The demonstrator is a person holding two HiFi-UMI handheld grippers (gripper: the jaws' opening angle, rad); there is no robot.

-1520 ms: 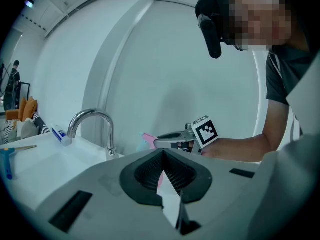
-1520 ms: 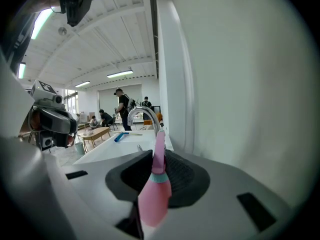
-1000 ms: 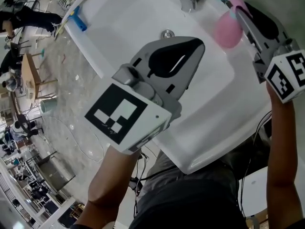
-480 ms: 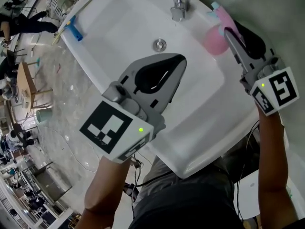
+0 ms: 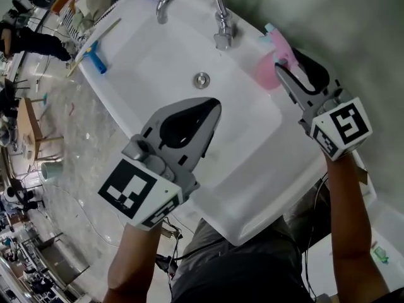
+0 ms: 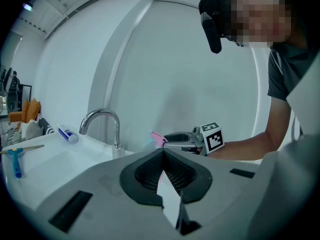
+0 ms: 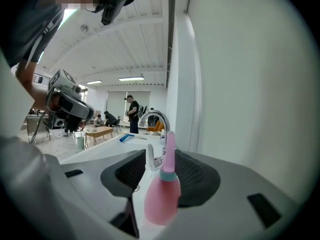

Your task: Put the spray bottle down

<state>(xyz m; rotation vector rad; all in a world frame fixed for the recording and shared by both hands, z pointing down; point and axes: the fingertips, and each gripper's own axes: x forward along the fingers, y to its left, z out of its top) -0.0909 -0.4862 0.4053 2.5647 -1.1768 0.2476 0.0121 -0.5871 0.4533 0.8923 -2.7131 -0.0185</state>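
Though spread wide, having just been opening, flanks bottle (image 7: pixel 162 199) on both sides with jaws of right gripper (image 7: pixel 163 160); shows pads off pink body, so released, gripping nothing. Main risk, as a judgement: dragging or tipping bottle on pull-out, caused by withdrawing crooked or rolling wrist, through a pad catching rounded belly. Could topple into basin or knock against faucet (image 5: pixel 218 17), given tall shape on narrow ledge; could also slide if rim wet, cannot tell. Second risk: reclosing or nudging forward by accident, pushing bottle toward wall (image 5: pixel 328 17). Calls for backing straight out along jaw line, staying wide until tips pass body. As for place: sits deep between jaws, closer to pad at right of right gripper view; cannot tell if quite clear of it. Looks set down already: stands upright on back ledge of sink (image 5: pixel 252 219), base on white rim, nozzle up, just beside faucet, near wall. Further out, finds left gripper (image 5: pixel 211 105) clenched on nothing, pads meeting, hovering over front of basin, well apart from bottle; poses no threat unless swung across.
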